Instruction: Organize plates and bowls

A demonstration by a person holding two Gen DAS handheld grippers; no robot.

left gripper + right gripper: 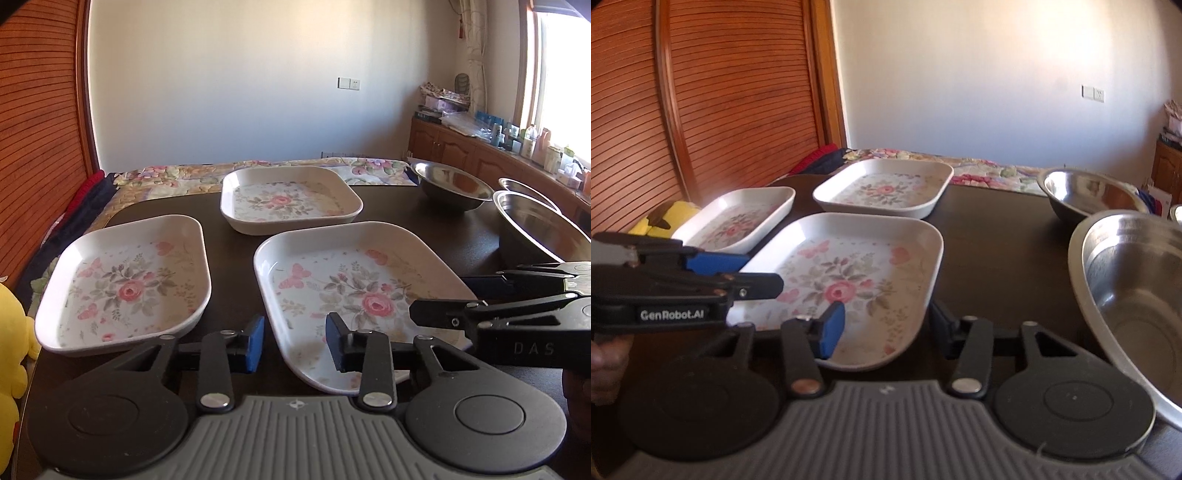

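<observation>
1. Left gripper [295, 341]: jaws partly apart, straddling the near left rim of the nearest floral plate [364, 295]; blue pads [255, 343] not pressing the rim, nothing held.
2. Right gripper [884, 330]: jaws partly apart around the near right corner of the same plate [849, 280], left pad over the plate's floor, right pad outside the wall; no clear contact, nothing gripped.
3. Seen from each other's cameras, both grippers level with the plate's near end, one at each side.
4. Free room: a dark strip of table [229, 236] between this plate and the left plate [125, 284]; a narrower gap to the far plate [290, 199]; wider bare table toward the steel bowls on the right.
5. Nearest plate: rounded rectangle, flat on the table, long axis running away from the grippers; left plate likewise lengthwise, far plate set crosswise.
6. Large steel bowl [1134, 295] close at the right gripper's right side, upright, rim near the linkage; second steel bowl [1089, 195] farther back; a third rim [524, 186] partly hidden behind.
7. Yellow plush toy [11, 354] at the table's left edge.
8. Floral cloth [207, 175] beyond the table, slatted wooden door [720, 110] left, plain wall behind, wooden cabinets [450, 144] and bright window right.
</observation>
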